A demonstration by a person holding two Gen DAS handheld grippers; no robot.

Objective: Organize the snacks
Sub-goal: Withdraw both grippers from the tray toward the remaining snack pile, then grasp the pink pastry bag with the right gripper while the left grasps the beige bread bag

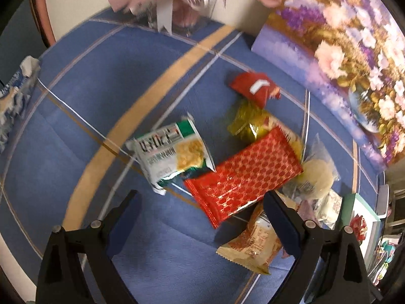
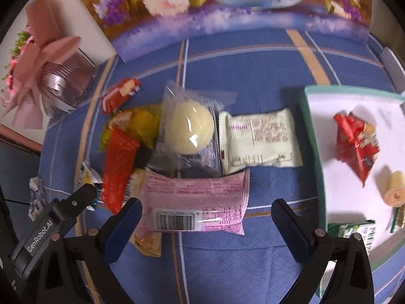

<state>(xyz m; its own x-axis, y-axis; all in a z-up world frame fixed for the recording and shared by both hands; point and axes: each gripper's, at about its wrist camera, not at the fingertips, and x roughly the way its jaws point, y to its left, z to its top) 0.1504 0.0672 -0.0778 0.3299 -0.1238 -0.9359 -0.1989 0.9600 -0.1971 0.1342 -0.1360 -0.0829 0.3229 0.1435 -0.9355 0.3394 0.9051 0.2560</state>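
A pile of snack packs lies on the blue tablecloth [image 1: 76,126]. In the left wrist view my left gripper [image 1: 202,205] is open and empty, just short of a red patterned pack [image 1: 243,174], with a green-and-white pack [image 1: 172,152], a gold pack [image 1: 248,124], a small red pack [image 1: 255,86] and a beige pack [image 1: 253,245] around it. In the right wrist view my right gripper [image 2: 206,212] is open and empty over a pink pack [image 2: 197,202]. Beyond it lie a clear bag with a pale round cake [image 2: 187,126] and a white pack [image 2: 258,139].
A white tray with a green rim [image 2: 311,136] at the right holds a red snack bag [image 2: 357,139], a yellow sweet [image 2: 395,187] and a green box [image 2: 354,230]. A flower painting [image 2: 227,5] leans at the back. A pink ribboned gift [image 2: 50,76] stands back left. The left gripper's body [image 2: 50,228] shows at lower left.
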